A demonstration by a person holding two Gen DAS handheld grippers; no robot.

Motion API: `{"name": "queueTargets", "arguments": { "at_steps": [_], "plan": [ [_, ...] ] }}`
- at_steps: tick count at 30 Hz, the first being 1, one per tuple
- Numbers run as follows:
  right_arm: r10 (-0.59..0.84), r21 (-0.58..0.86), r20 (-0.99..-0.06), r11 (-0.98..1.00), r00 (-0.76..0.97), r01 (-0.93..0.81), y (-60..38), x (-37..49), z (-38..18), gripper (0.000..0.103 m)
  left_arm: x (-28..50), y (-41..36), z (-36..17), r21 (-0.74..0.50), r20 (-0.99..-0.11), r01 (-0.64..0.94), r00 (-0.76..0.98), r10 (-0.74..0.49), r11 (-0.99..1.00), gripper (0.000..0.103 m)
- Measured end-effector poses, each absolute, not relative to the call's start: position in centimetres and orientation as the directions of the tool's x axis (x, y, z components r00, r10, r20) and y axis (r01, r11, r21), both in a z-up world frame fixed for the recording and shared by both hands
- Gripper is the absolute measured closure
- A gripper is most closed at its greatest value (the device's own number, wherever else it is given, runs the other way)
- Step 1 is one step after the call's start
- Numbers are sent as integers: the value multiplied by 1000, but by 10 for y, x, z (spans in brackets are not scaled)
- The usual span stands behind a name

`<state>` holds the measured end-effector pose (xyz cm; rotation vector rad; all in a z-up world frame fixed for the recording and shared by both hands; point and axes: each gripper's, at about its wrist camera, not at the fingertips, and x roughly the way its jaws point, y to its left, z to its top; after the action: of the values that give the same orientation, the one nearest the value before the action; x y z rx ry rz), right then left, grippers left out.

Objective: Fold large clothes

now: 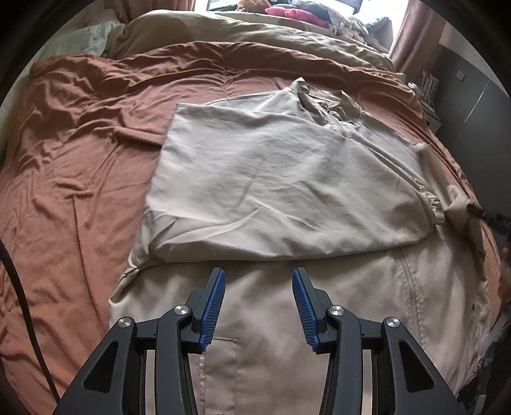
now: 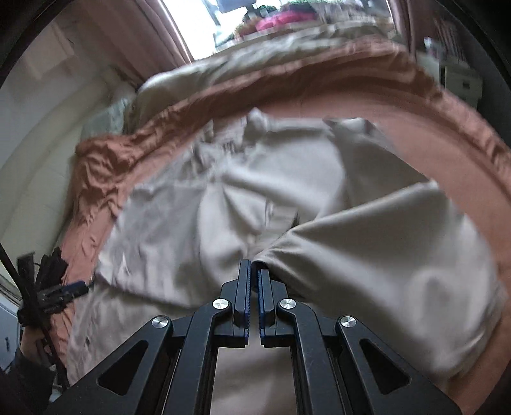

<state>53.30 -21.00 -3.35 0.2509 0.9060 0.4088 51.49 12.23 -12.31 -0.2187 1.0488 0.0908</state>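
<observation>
A large beige jacket lies on the bed, with one side folded across its front and its collar and zip at the far end. Over the jacket's near part, just short of the folded edge, my left gripper hovers open with nothing between its blue pads. It also shows small at the left edge of the right wrist view, left gripper. My right gripper is shut on a fold of the jacket's sleeve, which trails off to the right. This view is blurred. From the left wrist, the right gripper is a dark blur pulling a beige cuff at the bed's right edge.
A rumpled rust-brown sheet covers the bed, with a tan duvet bunched at the far end. A pile of pink and dark clothes sits beyond it. Shelving stands to the right of the bed. A black cable hangs at the left.
</observation>
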Motion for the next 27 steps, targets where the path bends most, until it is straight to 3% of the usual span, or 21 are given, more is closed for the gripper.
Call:
{"name": "queueTargets", "arguments": {
  "at_steps": [2,4,6,7,18,25,26,27],
  "plan": [
    [452,403,-721,890,526,-214,-213,533,-40,99,513,122,-123,-137,-866,-173,499,-33,975,57],
    [474,449,-711,875,520,-183,-228,532,-42,85,512,120,-122,-138,-865,-167,500,-37,976,57],
    [493,492,-676,855,548,-163,-243,517,-32,37,511,119,-121,-140,-864,-162,502,-40,977,57],
    [493,507,-657,849,570,-149,-252,504,-27,34,511,118,-121,-140,-863,-160,504,-41,977,57],
    [364,653,-626,728,689,209,-403,433,-69,34,513,113,-130,-163,-861,-155,505,-63,974,57],
    [342,697,-646,629,683,345,-405,446,-103,34,509,121,-131,-154,-861,-157,507,-54,976,57],
    [318,701,-641,613,699,365,-410,452,-105,36,508,124,-131,-153,-860,-159,507,-52,975,57],
    [303,711,-630,597,715,373,-407,456,-106,50,507,127,-130,-152,-860,-162,508,-50,975,57]
  ]
}}
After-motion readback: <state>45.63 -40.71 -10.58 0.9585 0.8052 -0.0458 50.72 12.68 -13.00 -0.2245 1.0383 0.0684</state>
